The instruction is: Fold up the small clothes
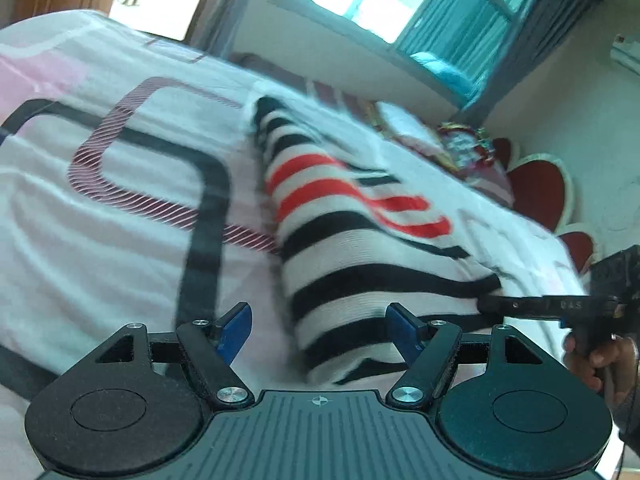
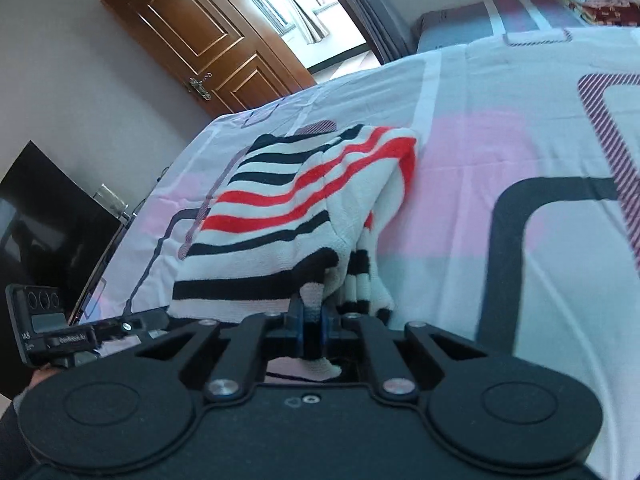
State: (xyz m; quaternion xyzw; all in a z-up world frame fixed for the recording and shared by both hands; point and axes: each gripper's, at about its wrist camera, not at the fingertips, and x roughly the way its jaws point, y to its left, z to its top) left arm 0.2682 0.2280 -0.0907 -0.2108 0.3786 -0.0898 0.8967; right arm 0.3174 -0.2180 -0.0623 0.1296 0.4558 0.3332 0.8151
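My left gripper (image 1: 318,334) is open wide and holds nothing, just over the near end of the top (image 1: 360,248) on the bed (image 1: 100,240). My right gripper (image 2: 314,334) pinches its hem. I think I should lift slowly and keep it flat.

2 wrist cams, close, angled down; both share striped garment (image 1: 360,240) on bed (image 1: 100,220).
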